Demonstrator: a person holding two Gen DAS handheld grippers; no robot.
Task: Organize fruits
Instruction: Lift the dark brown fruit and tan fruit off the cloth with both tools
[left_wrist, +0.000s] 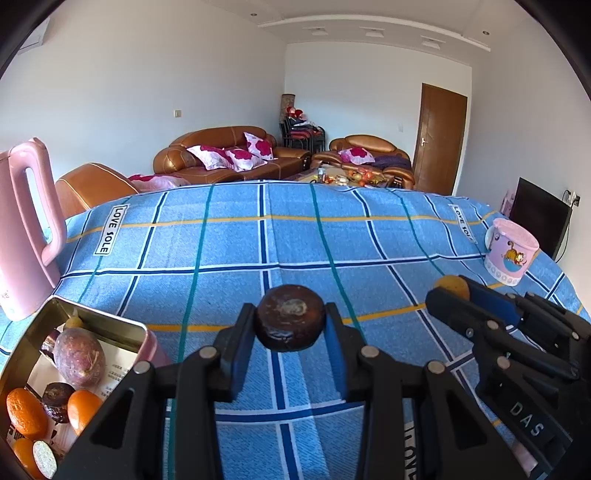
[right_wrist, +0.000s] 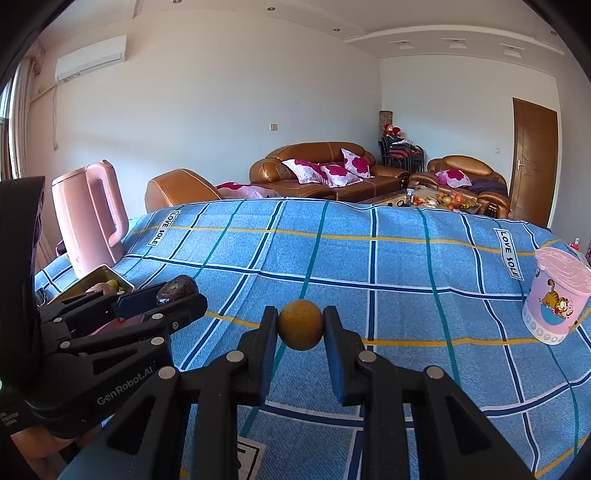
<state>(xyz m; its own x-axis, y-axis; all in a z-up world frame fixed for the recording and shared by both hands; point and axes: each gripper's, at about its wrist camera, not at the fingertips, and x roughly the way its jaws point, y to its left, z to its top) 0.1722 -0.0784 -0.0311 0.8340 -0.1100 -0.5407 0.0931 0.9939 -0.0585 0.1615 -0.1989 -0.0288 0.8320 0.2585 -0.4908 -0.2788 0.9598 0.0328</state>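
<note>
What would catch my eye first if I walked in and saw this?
Probably the two black claws held over the blue checked tablecloth: the left claw pinches a dark brown, puck-shaped fruit, and the right claw grips a small yellow-brown ball of fruit. At the left sits an open tin with oranges and a purple fruit inside, a tall pink kettle behind it.

Bright daylight, sharp focus, strong fisheye bending, dark vignetted corners.

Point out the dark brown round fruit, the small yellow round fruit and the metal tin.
Dark brown round fruit (left_wrist: 290, 322), left wrist view, front face.
Small yellow round fruit (right_wrist: 300, 325), right wrist view, centre.
Metal tin (left_wrist: 110, 320), left wrist view, far rim.
</note>
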